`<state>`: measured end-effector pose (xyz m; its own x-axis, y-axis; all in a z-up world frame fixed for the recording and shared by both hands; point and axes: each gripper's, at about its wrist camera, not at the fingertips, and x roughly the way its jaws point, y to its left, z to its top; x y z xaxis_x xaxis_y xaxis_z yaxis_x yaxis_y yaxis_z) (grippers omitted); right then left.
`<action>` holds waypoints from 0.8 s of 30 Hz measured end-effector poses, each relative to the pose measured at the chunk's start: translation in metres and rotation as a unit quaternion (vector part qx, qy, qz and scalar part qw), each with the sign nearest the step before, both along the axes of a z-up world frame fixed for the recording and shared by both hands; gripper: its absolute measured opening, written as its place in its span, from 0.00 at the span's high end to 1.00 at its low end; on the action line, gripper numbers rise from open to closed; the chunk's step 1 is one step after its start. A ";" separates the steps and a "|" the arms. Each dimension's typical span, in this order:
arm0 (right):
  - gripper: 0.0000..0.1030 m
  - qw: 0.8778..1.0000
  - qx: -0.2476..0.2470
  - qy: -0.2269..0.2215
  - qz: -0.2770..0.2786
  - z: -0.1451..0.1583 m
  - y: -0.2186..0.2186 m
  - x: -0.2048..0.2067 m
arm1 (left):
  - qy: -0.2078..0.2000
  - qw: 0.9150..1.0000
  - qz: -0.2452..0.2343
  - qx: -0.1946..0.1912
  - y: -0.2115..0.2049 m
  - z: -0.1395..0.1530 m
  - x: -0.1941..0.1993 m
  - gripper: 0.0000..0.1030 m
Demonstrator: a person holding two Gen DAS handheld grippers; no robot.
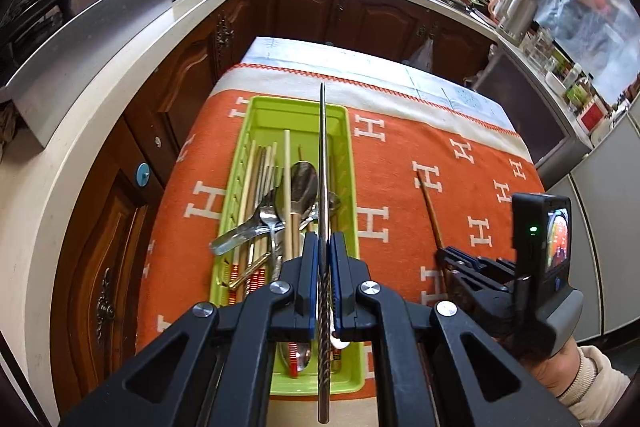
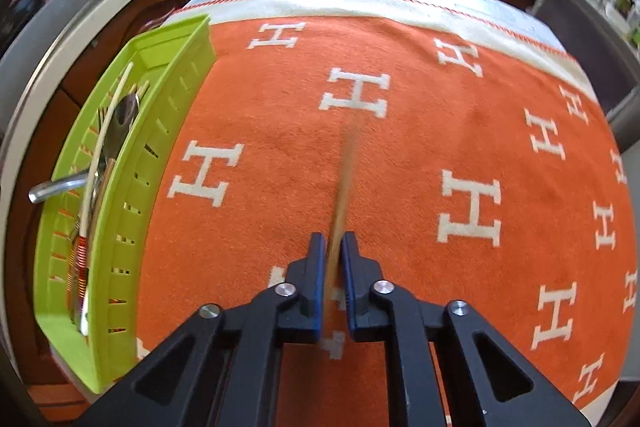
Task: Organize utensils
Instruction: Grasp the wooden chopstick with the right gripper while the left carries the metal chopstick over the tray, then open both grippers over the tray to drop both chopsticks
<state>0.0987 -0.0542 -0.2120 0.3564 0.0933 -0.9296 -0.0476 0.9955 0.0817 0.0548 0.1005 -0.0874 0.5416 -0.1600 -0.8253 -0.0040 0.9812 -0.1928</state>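
My left gripper is shut on a long metal chopstick and holds it lengthwise above the lime-green utensil tray. The tray holds spoons, forks and wooden chopsticks. My right gripper is closed around a brown wooden chopstick, which is motion-blurred, over the orange cloth. The right gripper also shows in the left wrist view with that brown chopstick. The tray shows at the left of the right wrist view.
The table is covered by an orange cloth with white H letters. Wooden kitchen cabinets and a white countertop surround it. A fork handle sticks out over the tray's left rim.
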 end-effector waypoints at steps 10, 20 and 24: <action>0.94 0.992 0.123 0.026 0.017 0.045 -0.010 -0.014 | -0.007 0.999 0.030 -0.009 0.028 0.000 -0.003 0.97; 0.94 0.981 0.180 0.025 0.073 0.109 0.065 0.016 | -0.003 0.999 0.049 -0.021 0.045 -0.007 0.008 0.97; 0.94 0.982 0.173 0.037 0.064 0.097 0.090 0.032 | 0.013 0.998 0.051 -0.025 0.048 -0.023 0.017 0.97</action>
